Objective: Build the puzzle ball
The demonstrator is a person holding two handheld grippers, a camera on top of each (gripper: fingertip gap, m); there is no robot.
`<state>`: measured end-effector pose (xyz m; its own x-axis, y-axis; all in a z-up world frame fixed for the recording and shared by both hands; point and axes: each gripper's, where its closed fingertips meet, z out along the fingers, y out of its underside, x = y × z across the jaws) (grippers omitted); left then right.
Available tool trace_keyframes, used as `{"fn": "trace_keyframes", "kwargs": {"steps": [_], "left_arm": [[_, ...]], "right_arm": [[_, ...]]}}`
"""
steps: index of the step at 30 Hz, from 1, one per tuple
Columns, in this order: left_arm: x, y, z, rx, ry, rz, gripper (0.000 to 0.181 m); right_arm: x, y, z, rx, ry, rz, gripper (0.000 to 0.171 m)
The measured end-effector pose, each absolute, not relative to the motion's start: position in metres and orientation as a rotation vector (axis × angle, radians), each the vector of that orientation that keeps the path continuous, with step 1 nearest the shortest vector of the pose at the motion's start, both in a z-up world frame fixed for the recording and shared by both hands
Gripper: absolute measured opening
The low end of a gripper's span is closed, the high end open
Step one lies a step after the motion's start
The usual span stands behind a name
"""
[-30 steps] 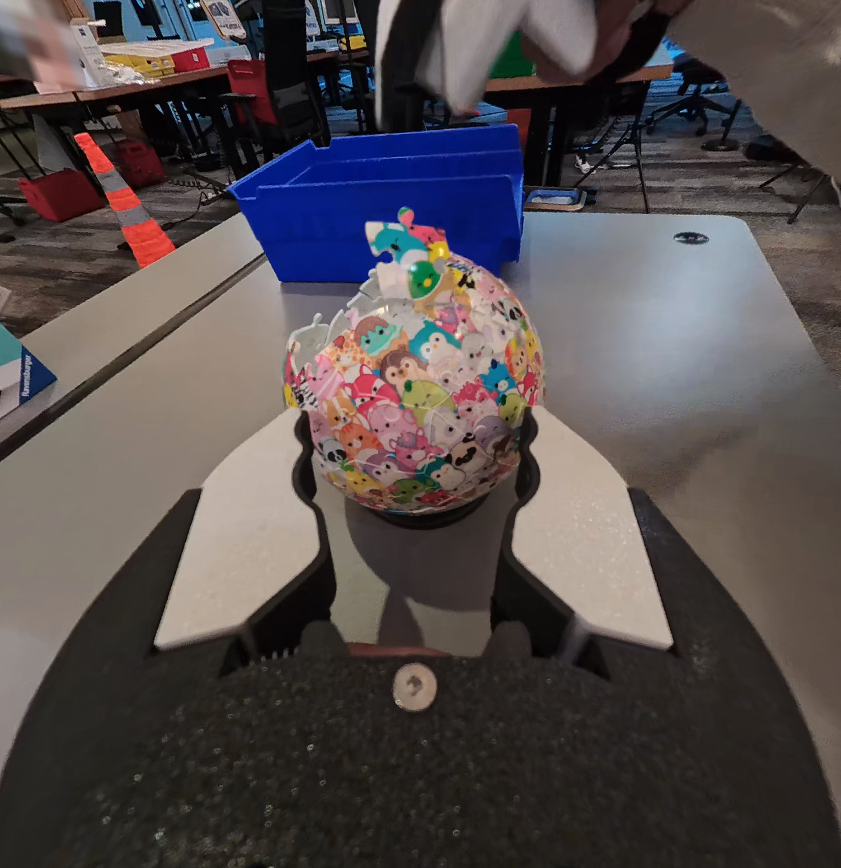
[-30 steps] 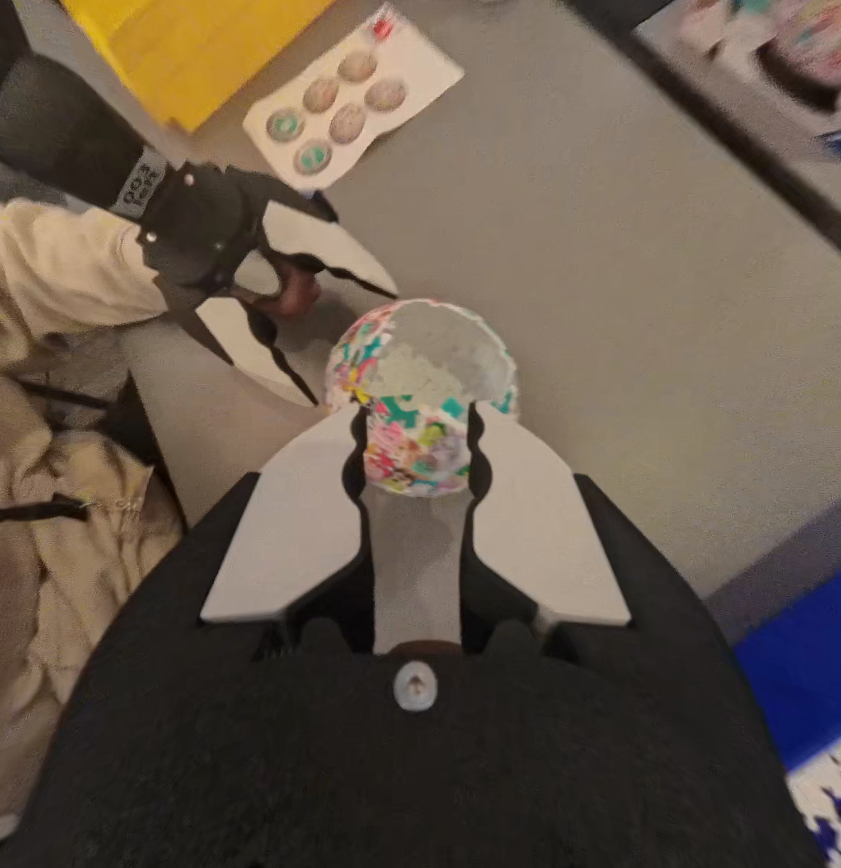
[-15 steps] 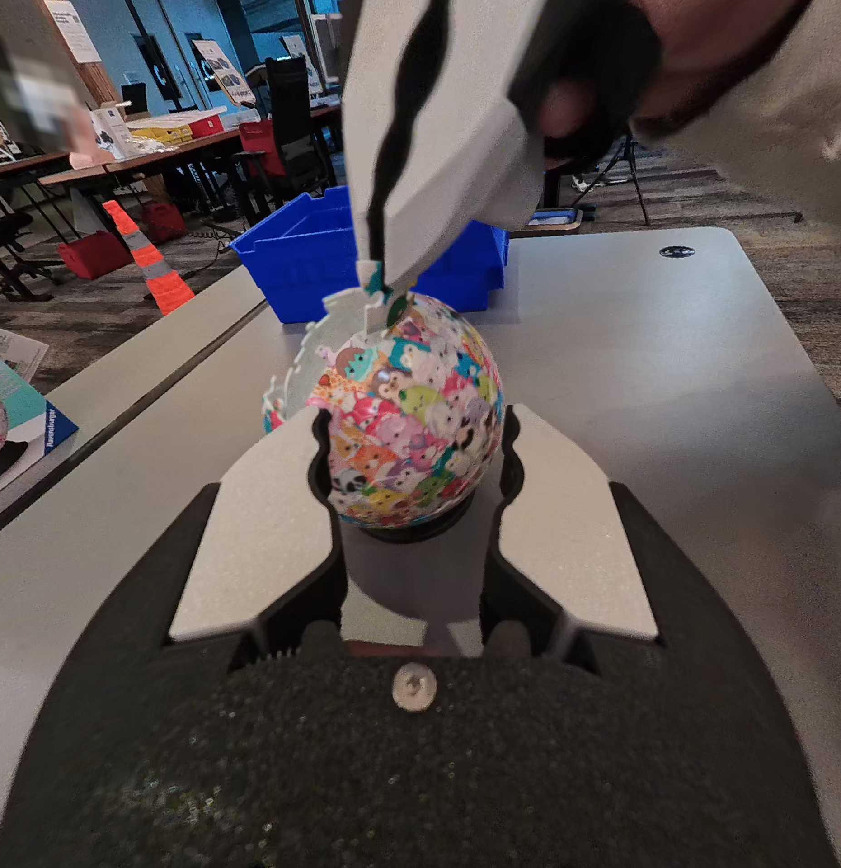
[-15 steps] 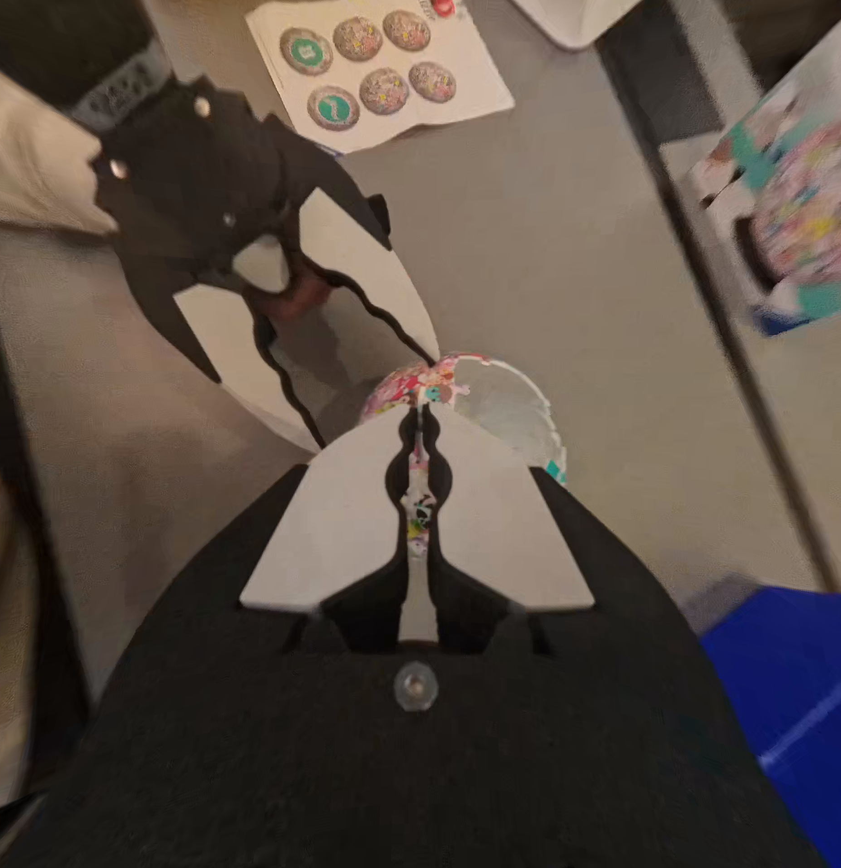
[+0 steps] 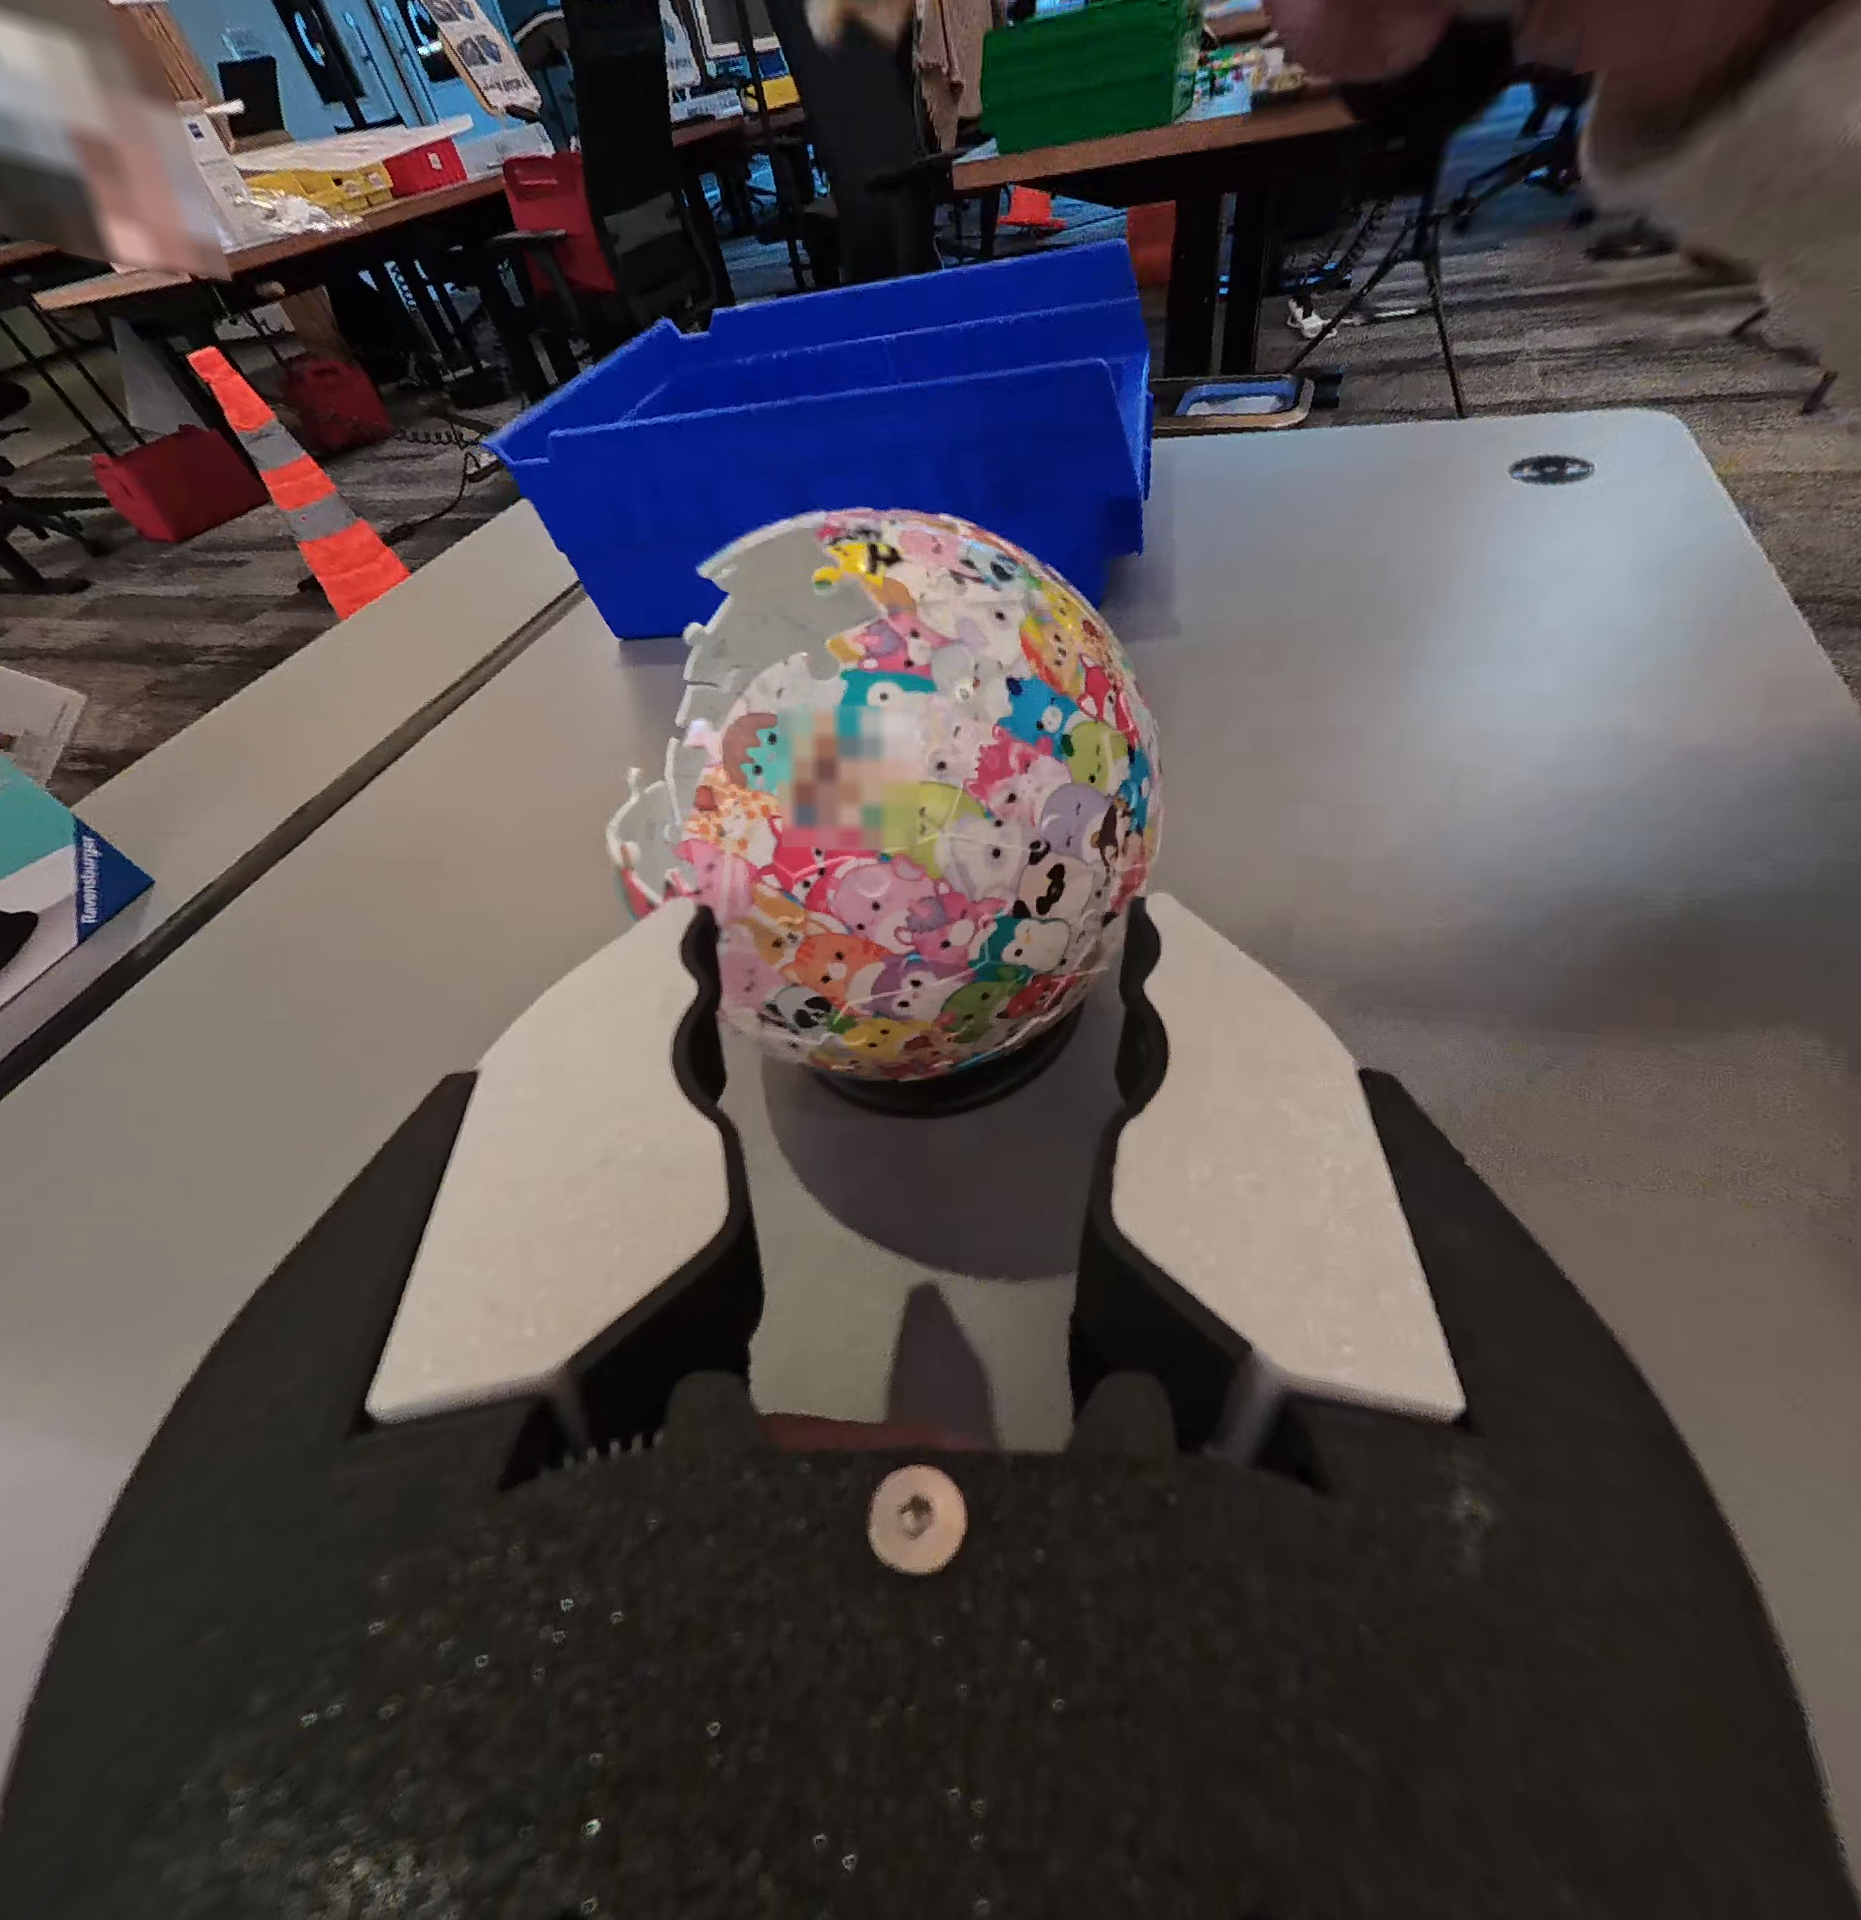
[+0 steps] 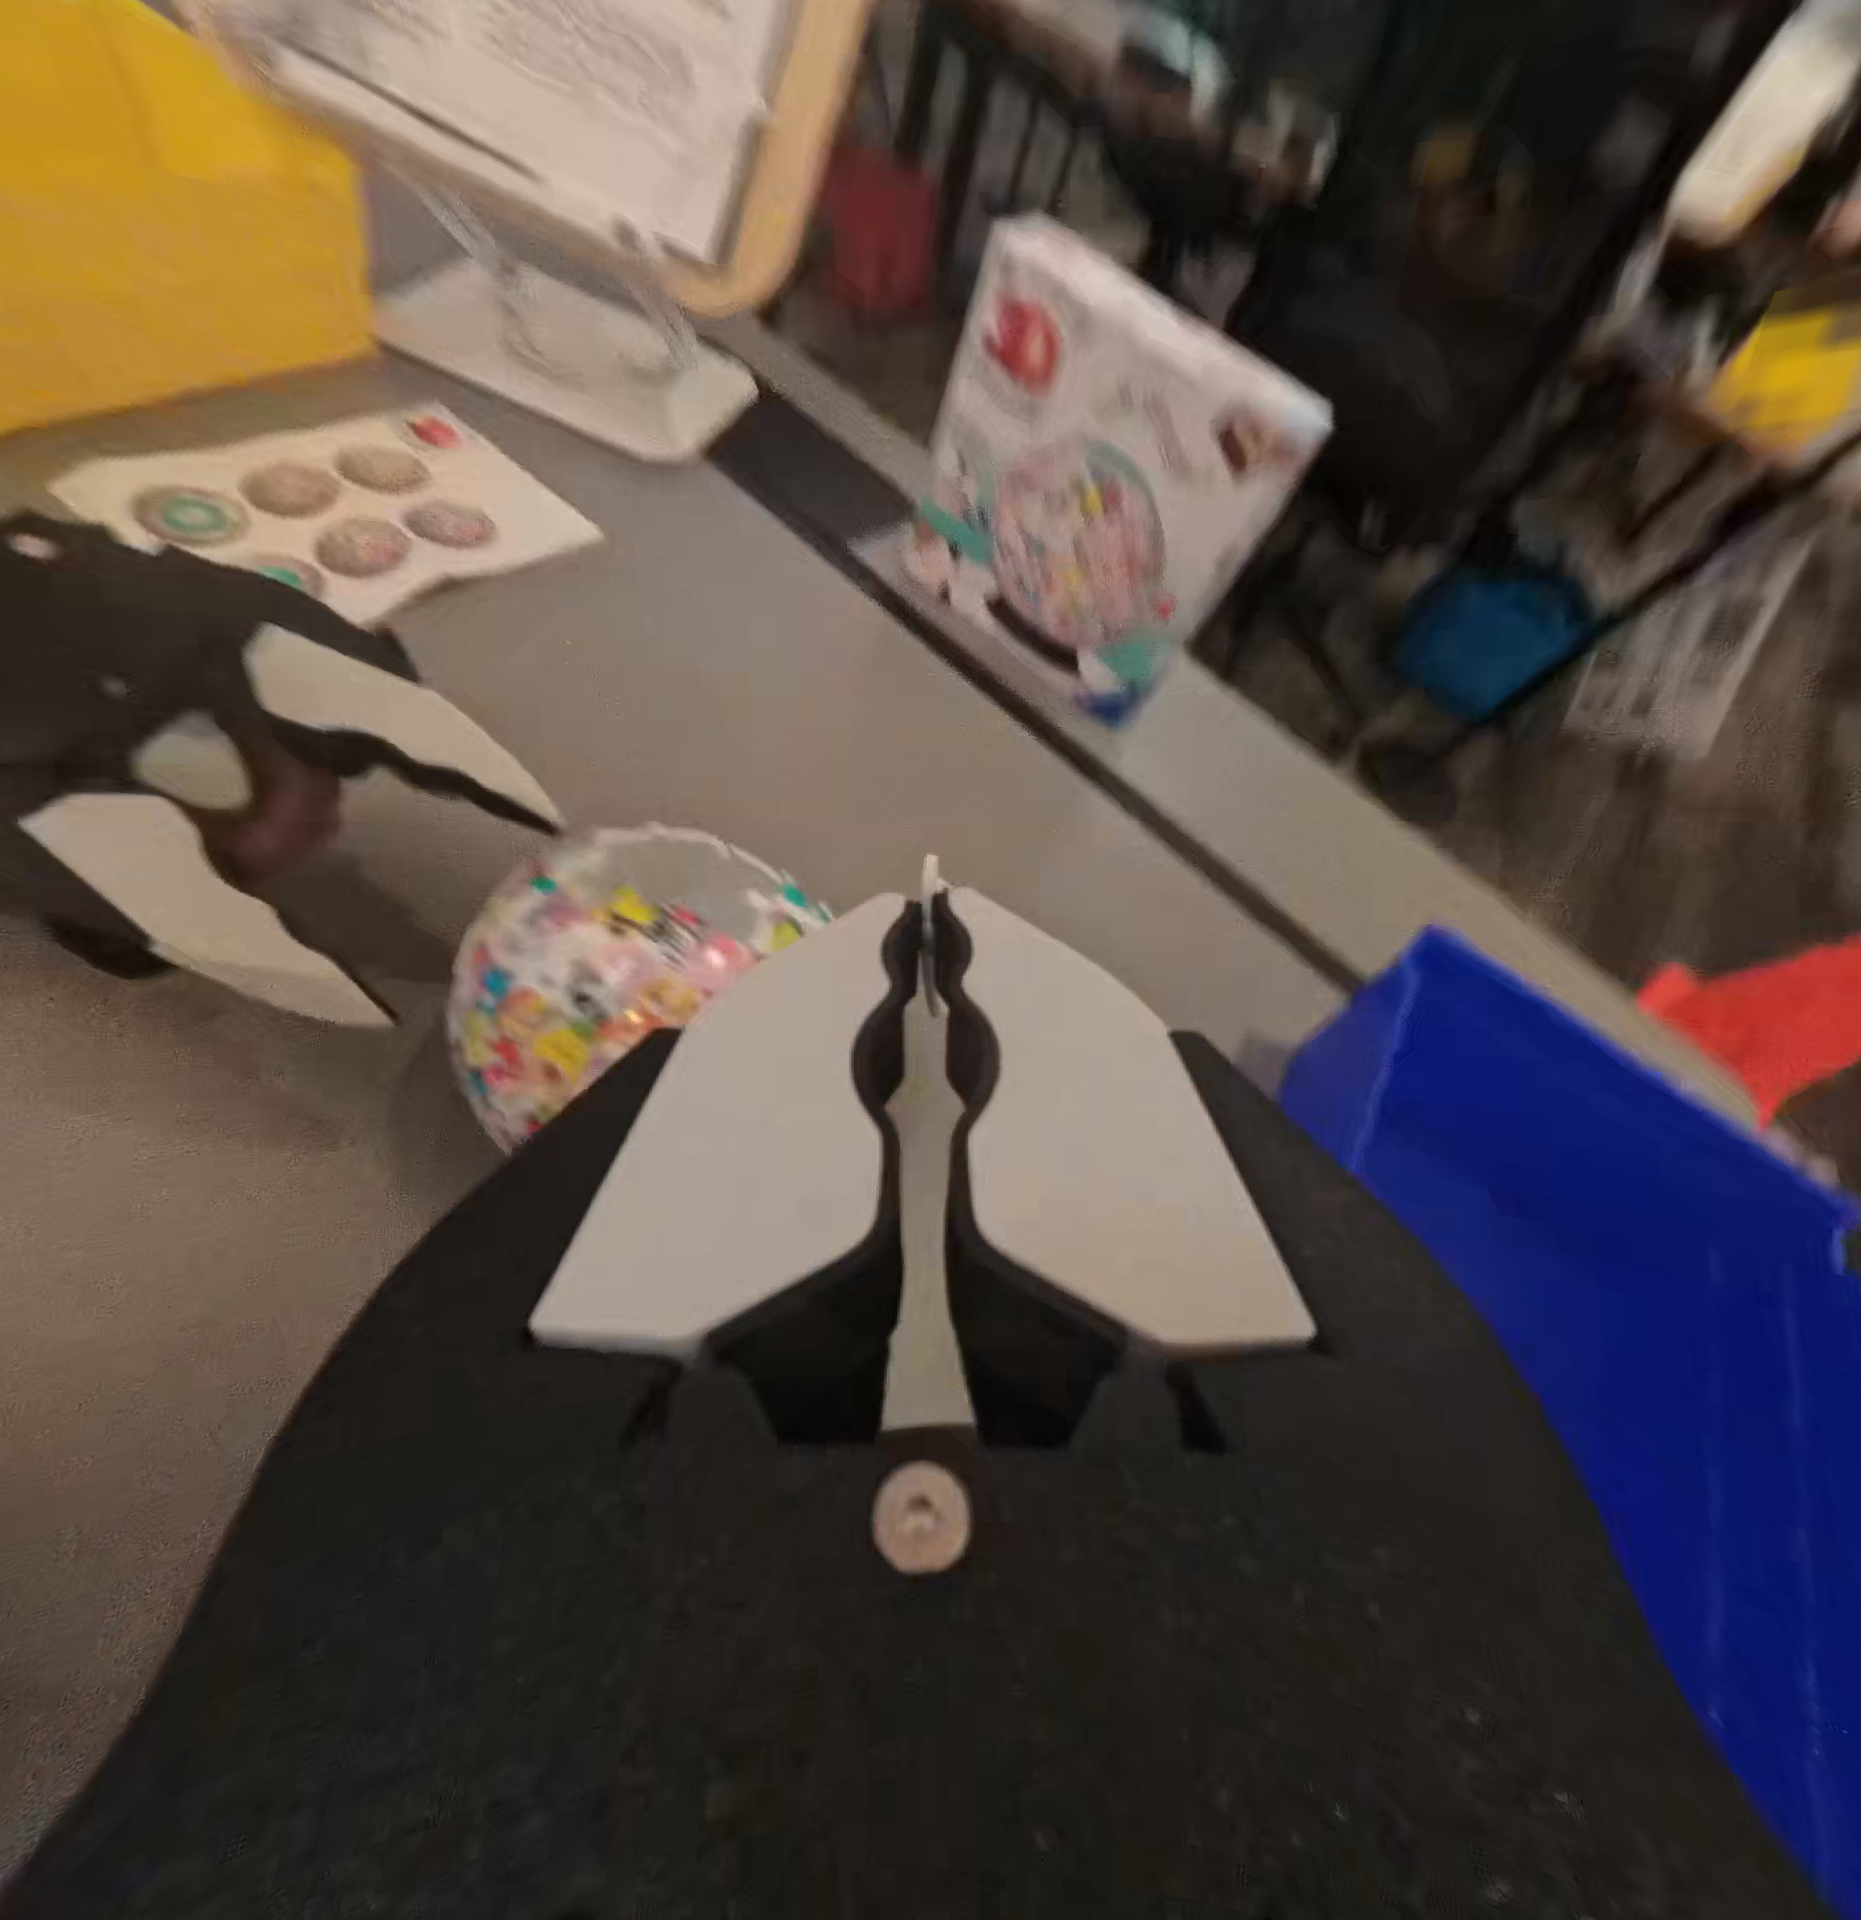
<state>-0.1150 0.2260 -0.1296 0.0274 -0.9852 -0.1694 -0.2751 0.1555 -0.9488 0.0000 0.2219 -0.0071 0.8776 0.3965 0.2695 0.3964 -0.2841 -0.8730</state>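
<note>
Two grippers are at work around one puzzle ball [image 5: 910, 810], which sits on a dark ring stand [image 5: 941, 1086] on the grey table [image 5: 1425, 727], in front of a blue bin [image 5: 843, 457]. The left gripper [image 5: 915, 966] has its fingers spread wide on either side of the ball's lower half, close to the shell; whether they actually touch it I cannot tell. The right gripper [image 6: 931, 925], raised beside the ball, is pinched nearly closed on a thin pale puzzle piece [image 6: 932, 935] held edge-on. The ball's upper left is unfinished, with grey inner faces and jagged tab edges showing. The main risk, as I judge it, is that the piece is gripped by a narrow edge, so it could twist or slip while being pressed in. A hard push on the open rim could also flex the shell and pop neighbouring pieces loose, or roll the ball off its stand if the left gripper is not bracing it.
</note>
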Motion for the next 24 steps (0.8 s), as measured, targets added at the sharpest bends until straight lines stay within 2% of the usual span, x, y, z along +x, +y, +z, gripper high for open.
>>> {"fn": "trace_keyframes", "kwargs": {"steps": [2, 4, 5, 9, 10, 12, 13, 16, 18, 20, 21, 23, 24], "left_arm": [[-0.117, 0.231, -0.118, -1.275, 1.423, -0.959, 0.066], [-0.118, 0.228, -0.106, -1.243, 1.504, -1.039, 0.055], [-0.117, 0.226, -0.104, -1.231, 1.588, -1.067, 0.055], [-0.111, 0.227, -0.098, -1.174, 1.887, -1.055, 0.055], [-0.109, 0.228, -0.096, -1.17, 1.943, -1.06, 0.055], [-0.102, 0.232, -0.094, -1.166, 2.03, -1.04, 0.048], [-0.099, 0.232, -0.093, -1.162, 2.072, -1.04, 0.048], [-0.094, 0.234, -0.104, -1.192, 2.239, -0.99, 0.044], [-0.095, 0.233, -0.112, -1.209, 2.346, -0.962, 0.042], [-0.096, 0.229, -0.112, -1.215, 2.398, -0.985, 0.034], [-0.096, 0.23, -0.112, -1.216, 2.407, -0.979, 0.034], [-0.098, 0.229, -0.112, -1.221, 2.424, -0.968, 0.03], [-0.099, 0.228, -0.113, -1.224, 2.436, -0.963, 0.028]], "right_arm": [[0.078, 0.227, -0.033, -2.218, -0.433, 0.019, 0.002], [0.161, 0.228, -0.074, -2.473, -0.38, -0.121, 0.002], [0.194, 0.23, -0.095, -2.542, -0.371, -0.186, 0.002], [0.231, 0.235, -0.162, -2.712, -0.33, -0.025, 0.002], [0.233, 0.237, -0.171, -2.714, -0.329, -0.015, 0.006], [0.237, 0.238, -0.181, -2.732, -0.305, -0.024, 0.032], [0.238, 0.239, -0.181, -2.725, -0.287, -0.039, 0.037], [0.221, 0.239, -0.147, -2.607, -0.225, -0.116, 0.032], [0.166, 0.24, -0.102, -2.382, -0.274, -0.042, 0.026], [0.075, 0.23, -0.069, -2.146, -0.464, 0.219, 0.024], [0.024, 0.218, -0.062, -2.035, -0.584, 0.407, 0.033], [-0.043, 0.198, -0.078, -1.964, -0.786, 0.588, 0.077], [-0.051, 0.201, -0.095, -1.995, -0.847, 0.49, 0.095]]}}
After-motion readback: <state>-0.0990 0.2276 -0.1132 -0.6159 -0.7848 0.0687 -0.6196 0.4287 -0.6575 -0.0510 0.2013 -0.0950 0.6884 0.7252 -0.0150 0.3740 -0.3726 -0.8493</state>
